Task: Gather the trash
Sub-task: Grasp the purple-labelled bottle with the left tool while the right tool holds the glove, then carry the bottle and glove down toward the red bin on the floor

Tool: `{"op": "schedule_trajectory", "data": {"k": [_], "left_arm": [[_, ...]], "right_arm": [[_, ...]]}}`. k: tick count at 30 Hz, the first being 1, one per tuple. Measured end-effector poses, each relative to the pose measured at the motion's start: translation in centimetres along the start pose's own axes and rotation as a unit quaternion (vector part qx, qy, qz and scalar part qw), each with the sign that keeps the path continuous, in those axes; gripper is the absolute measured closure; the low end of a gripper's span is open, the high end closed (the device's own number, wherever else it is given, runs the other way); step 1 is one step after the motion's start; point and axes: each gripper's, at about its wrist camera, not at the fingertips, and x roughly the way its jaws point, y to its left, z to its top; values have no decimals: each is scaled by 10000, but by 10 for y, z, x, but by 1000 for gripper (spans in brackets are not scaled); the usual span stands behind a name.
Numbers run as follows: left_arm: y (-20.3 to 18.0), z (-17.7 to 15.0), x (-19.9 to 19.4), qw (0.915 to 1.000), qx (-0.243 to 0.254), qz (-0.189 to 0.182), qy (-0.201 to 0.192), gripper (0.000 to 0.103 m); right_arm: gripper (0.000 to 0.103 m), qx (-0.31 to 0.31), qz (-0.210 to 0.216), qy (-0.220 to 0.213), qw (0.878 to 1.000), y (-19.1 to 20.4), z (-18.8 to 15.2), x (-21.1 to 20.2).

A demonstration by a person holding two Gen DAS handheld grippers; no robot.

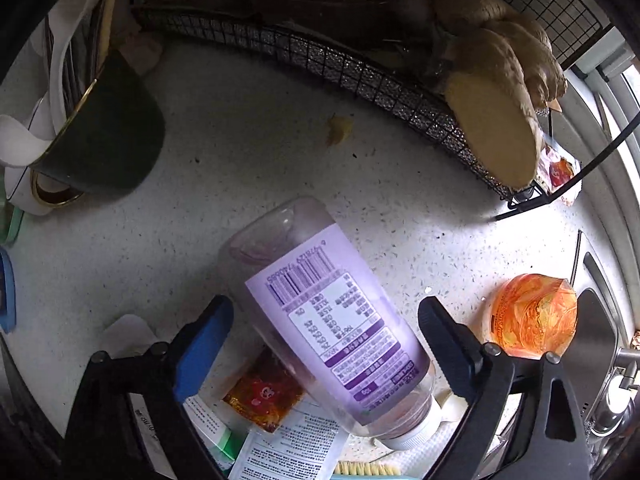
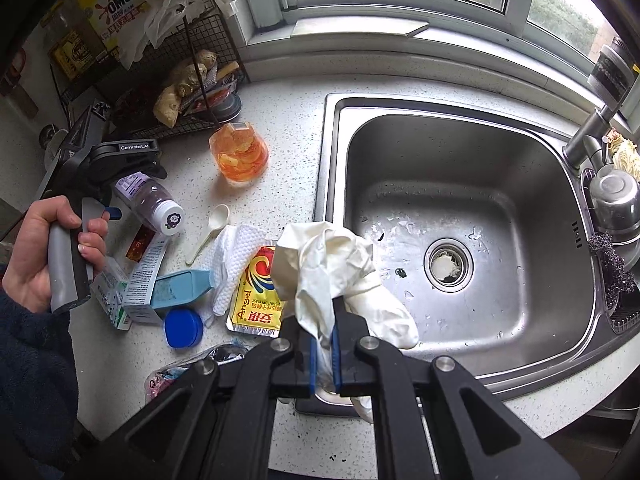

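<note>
A clear plastic bottle with a purple-and-white label and white cap is seen lying at lower centre of the left wrist view, between the wide-spread jaws of the left gripper, untouched by the pads. A crumpled white glove is pinched in the right gripper.

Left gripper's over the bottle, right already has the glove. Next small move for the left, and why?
Probably close the left gripper on the clear bottle. The bottle lies on its side on the counter between the open fingers, and neither pad looks to be pressing it yet. The right gripper is shut on the white glove.
</note>
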Motion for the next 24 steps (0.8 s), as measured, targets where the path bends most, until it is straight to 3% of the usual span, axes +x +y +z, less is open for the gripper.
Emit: {"op": "schedule_trajectory", "data": {"k": [4,11,15,18,24], "left_arm": [[-5,-1,8,9998,181,-6,2,24],[-23,-12,1,9972,722,-65,-177,51],[-36,-32,-20,9907,1249,-130,-524,53],[-45,-50,-41,9823,1657,-382,-790,53],[-73,-104,-92,9516,2674,-846,-1255,53]], "right_arm": [[98,22,6,40,10000,-2,-1,1],[98,107,-4,1,9999,-6,-4,-5],[98,191,-9,-64,9998,-12,-9,-11],[98,265,-17,-121,9996,-17,-13,-16],[98,493,-137,-287,9983,-33,-21,-33]]}}
